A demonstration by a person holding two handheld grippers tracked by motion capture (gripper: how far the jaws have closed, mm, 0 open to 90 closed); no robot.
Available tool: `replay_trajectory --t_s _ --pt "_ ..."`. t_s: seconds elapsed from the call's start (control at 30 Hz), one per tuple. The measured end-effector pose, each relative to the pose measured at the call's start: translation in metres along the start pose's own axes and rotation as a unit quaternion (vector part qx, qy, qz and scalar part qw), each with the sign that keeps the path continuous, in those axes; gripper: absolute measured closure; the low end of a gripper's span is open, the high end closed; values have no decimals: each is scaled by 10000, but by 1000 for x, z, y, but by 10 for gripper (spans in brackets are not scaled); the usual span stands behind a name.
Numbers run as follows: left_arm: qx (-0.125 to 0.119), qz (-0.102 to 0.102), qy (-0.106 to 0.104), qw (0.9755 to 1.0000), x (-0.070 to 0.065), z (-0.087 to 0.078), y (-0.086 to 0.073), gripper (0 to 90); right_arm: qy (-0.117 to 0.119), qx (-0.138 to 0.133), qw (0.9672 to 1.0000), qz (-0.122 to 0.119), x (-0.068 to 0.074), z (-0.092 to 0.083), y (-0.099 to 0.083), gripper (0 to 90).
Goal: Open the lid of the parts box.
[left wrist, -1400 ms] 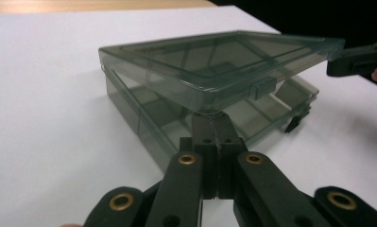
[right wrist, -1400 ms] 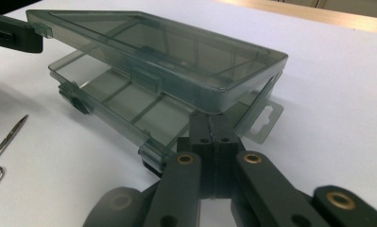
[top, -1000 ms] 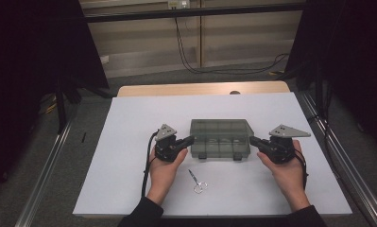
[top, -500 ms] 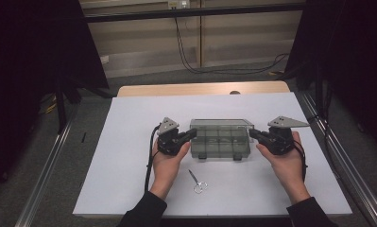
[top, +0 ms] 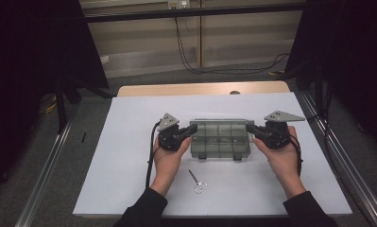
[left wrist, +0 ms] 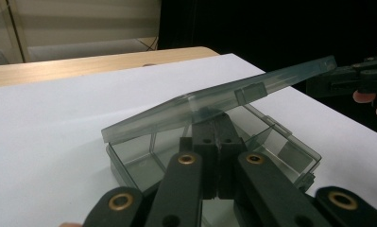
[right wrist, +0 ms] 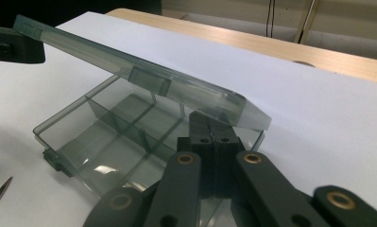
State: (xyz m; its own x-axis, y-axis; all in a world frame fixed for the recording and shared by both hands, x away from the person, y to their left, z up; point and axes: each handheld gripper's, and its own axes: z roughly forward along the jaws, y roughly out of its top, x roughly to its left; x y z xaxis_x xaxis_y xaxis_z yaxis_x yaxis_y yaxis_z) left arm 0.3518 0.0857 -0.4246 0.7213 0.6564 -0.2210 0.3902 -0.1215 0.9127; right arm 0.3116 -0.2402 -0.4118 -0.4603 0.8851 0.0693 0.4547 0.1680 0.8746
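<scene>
High view, unlabelled compartment box, lid raised

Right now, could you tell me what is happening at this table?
A person holds a gripper in each hand at either end of a smoky clear plastic box on the white table. The left gripper and right gripper, both shut, are under the lid, which is tilted partway open. The compartments look empty. Small scissors lie nearby.

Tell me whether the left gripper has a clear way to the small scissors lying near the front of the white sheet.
Probably yes. The scissors lie on bare sheet just in front of the left gripper, with nothing between them. But its shut jaws are tucked under the box lid, propping it up, so it would have to let that go.
</scene>
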Motion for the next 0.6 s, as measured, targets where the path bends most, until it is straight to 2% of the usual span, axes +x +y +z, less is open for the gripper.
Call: replay_trajectory --t_s 0.1,0.4,0.43,0.5,0.57,0.6 --pt "-12 -25 44 10000 4 0 4 900 -18 29 10000 -23 -1 4 4 900" --pt "-52 72 106 9999 7 -3 13 885 -52 32 10000 21 -5 11 15 900" --pt "-74 104 107 9999 8 -3 13 874 -48 11 10000 11 -6 12 16 900" --pt "-159 19 47 9999 8 -4 13 835 -66 6 10000 37 -6 13 19 900" --pt "-157 34 68 9998 10 -7 12 770 -58 1 10000 45 -7 14 21 900" --pt "-272 -56 60 9996 10 -8 11 720 -71 -1 10000 3 -8 14 21 900"
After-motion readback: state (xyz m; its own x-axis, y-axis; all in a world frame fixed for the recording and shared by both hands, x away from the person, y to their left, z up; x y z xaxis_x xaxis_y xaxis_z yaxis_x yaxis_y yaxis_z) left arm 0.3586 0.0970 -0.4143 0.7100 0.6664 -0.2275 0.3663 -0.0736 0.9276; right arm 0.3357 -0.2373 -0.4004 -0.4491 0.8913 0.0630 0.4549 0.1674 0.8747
